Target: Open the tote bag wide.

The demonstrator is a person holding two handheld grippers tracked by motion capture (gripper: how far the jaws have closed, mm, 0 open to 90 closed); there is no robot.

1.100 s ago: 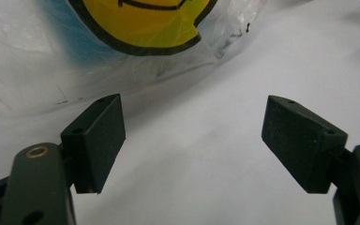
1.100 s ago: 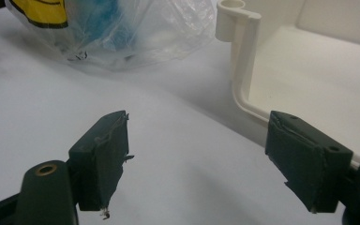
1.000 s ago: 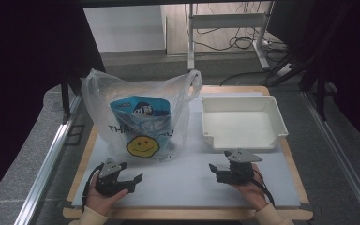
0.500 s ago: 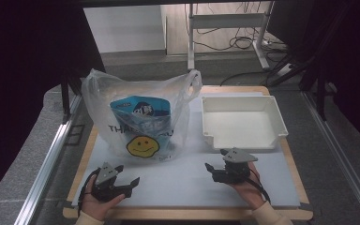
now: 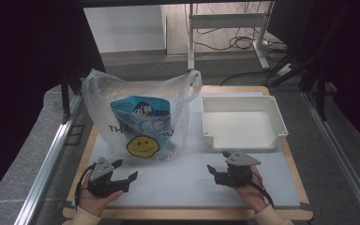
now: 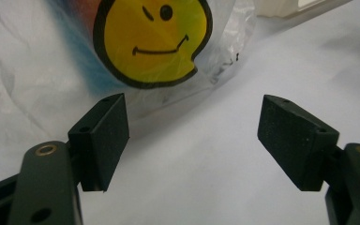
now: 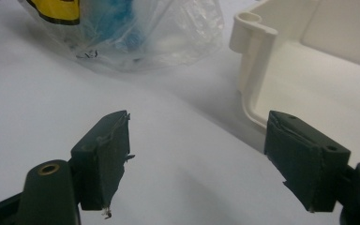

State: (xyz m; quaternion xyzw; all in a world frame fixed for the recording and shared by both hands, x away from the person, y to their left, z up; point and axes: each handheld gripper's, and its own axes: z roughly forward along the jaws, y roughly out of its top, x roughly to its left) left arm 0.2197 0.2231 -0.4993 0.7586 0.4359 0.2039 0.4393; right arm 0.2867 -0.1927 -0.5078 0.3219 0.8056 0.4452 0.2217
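Now both tongs rest low over the white sheet that covers the wooden tabletop, each held in one hand of the person. The left tongs are at the near left part of the sheet, and their two black jaws stand wide apart with nothing between them. In the left gripper view the left tongs point toward the clear plastic shopping bag with a yellow smiley face printed on it; the bag is near the jaws but not touching them.

The right tongs are at the near right part of the sheet, well apart from the left ones. Their jaws are also wide apart and hold nothing. In the right gripper view the right tongs look toward the gap between the bag and the white rectangular plastic tray; the near corner of the tray is close to the right jaw.

From the high view, the bag stands upright on the left half of the sheet, with its handles up, and a blue packet is visible inside it. The tray lies just beside the bag, on the right half, and its inside looks bare.
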